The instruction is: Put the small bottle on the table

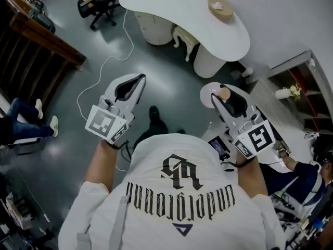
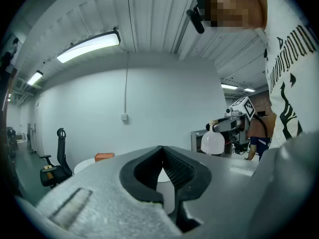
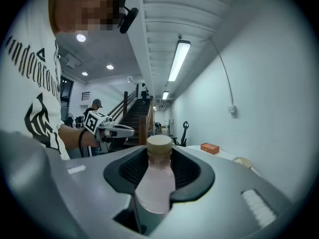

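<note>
**One small bottle [image 3: 155,183] held in my right gripper [image 3: 159,156], clear of the table [image 1: 203,20]**

Both of my grippers are held out roughly level over the grey floor [image 1: 171,95]. In the right gripper view the jaws are clamped on the small bottle at a middling width. The black pads press its pale, cloudy body from either side, and its tan cap [image 3: 159,144] stands upright just above them. In the head view the bottle sits right of centre at my right gripper's tip. It hangs over the floor, well apart from the white table at the top of the frame.

My left gripper [image 1: 138,79] is left of centre in the head view. In its own view the jaw tips meet, and nothing sits in the small gap behind them.

On the table, a shallow tan bowl [image 1: 220,8] lies toward the right end. An orange box [image 3: 210,148] rests on it at the right of the right gripper view. A black office chair [image 1: 99,1] stands at the upper left, and a white cable [image 1: 112,56] snakes across the floor below it.
</note>
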Action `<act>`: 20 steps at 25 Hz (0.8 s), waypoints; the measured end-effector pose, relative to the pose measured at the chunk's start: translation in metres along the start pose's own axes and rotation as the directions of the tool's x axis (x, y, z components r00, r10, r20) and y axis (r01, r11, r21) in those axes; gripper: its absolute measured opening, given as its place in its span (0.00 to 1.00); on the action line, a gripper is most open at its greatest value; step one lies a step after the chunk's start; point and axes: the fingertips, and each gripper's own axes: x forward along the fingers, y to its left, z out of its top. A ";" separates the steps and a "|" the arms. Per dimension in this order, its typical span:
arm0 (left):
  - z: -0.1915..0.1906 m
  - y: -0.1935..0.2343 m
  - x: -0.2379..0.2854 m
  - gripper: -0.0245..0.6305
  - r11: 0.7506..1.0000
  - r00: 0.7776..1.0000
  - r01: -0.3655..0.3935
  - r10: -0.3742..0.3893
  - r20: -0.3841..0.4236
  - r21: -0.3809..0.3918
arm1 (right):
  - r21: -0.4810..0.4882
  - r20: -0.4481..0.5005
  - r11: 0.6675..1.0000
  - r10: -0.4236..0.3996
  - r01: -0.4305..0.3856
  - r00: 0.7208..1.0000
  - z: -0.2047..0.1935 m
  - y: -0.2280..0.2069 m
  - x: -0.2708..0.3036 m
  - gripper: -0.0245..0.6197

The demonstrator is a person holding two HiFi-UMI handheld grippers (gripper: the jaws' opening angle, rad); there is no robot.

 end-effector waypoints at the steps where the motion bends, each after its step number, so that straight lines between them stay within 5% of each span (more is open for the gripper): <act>1: 0.000 0.002 0.001 0.05 1.000 1.000 0.001 -0.001 0.000 0.001 | 0.000 -0.001 1.000 -0.001 0.001 1.000 0.000 0.000 0.003 0.25; 20: 0.004 0.094 0.011 0.05 0.999 0.998 0.054 -0.054 0.041 0.006 | 0.021 0.012 0.999 -0.027 0.027 1.000 0.022 -0.012 0.114 0.25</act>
